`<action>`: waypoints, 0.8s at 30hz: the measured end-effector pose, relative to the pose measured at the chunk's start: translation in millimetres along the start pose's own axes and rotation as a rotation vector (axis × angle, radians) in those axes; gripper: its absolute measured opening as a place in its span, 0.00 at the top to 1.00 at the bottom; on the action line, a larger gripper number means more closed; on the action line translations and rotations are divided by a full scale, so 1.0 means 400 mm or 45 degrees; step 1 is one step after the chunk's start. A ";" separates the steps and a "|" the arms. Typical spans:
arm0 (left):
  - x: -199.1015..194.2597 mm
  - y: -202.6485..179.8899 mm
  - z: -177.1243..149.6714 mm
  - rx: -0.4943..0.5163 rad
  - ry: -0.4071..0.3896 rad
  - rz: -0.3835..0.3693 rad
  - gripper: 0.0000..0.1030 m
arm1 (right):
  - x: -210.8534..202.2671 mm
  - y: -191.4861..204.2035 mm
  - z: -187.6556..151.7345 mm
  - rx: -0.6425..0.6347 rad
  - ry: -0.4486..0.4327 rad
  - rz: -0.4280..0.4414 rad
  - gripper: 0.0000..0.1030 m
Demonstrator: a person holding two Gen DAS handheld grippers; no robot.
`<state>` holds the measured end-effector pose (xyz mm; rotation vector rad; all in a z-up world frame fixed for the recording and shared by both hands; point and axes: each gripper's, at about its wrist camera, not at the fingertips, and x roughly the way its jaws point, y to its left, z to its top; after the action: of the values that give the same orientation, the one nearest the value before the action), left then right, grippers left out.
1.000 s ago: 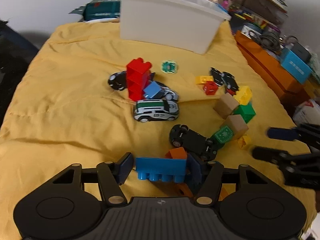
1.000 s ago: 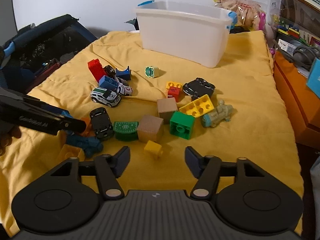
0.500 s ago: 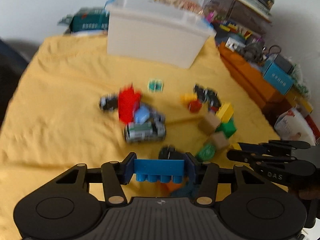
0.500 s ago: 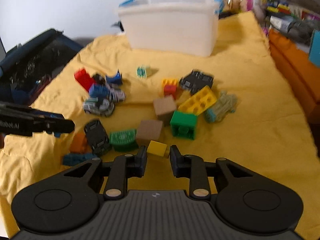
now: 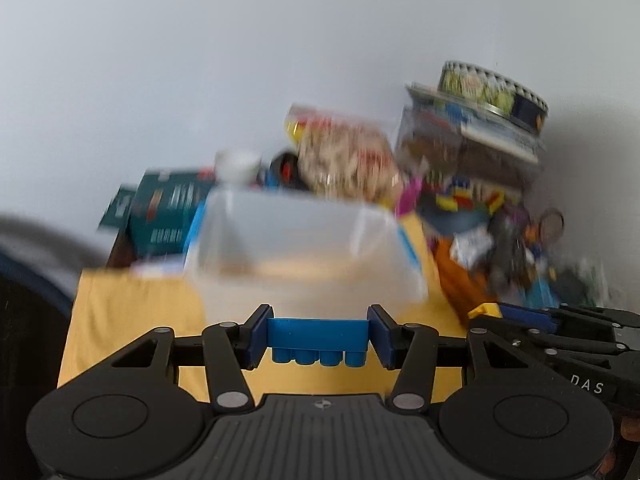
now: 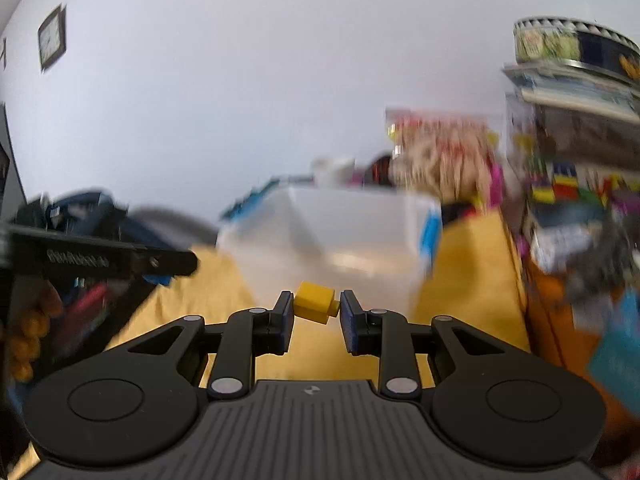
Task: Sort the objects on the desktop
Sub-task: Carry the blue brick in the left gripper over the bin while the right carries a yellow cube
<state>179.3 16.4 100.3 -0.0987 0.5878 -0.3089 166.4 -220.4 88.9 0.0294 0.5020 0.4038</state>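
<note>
Two bricks held up in front of the white bin.

In the left wrist view, the left hand-held gripper (image 5: 318, 338) is closed on a long blue brick (image 5: 318, 338) at lower centre, studs pointing down; the right hand-held gripper (image 5: 486, 312) enters at the lower right edge with a bit of yellow at its tip. Only the right wrist view shows that load clearly: a small yellow brick (image 6: 315, 307) pinched between narrowly set fingers, slightly tilted, at centre frame. That view alone shows a framed picture (image 6: 51, 38) on the wall at upper left. Both views show the white bin (image 5: 304, 256) blurred at centre on the yellow cloth (image 5: 132, 312); its contents cannot be told. Cluttered shelves (image 6: 572, 152) fill the right of the frame.
</note>
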 end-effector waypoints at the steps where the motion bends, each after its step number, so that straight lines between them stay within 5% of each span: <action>1: 0.026 -0.002 0.025 0.010 0.000 0.002 0.47 | 0.033 -0.008 0.029 0.000 0.009 -0.008 0.73; 6: 0.195 0.043 0.107 -0.064 0.083 0.066 0.47 | 0.196 -0.055 0.104 0.039 0.105 -0.064 0.73; 12: 0.291 0.078 0.145 -0.059 0.123 0.099 0.46 | 0.310 -0.111 0.098 0.079 0.214 -0.109 0.73; 13: 0.298 0.082 0.148 -0.054 0.120 0.103 0.43 | 0.325 -0.115 0.098 0.086 0.229 -0.109 0.71; 15: 0.316 0.092 0.148 -0.068 0.137 0.124 0.28 | 0.354 -0.120 0.104 0.080 0.259 -0.136 0.49; 16: 0.316 0.097 0.146 -0.083 0.130 0.141 0.27 | 0.349 -0.116 0.107 0.064 0.242 -0.146 0.36; 24: 0.181 0.113 0.076 -0.006 0.035 0.115 0.27 | 0.168 -0.085 0.047 0.037 0.068 -0.085 0.34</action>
<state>265.0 36.6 78.9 -0.0725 0.6181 -0.2213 241.6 -224.4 69.9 0.0294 0.5604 0.3323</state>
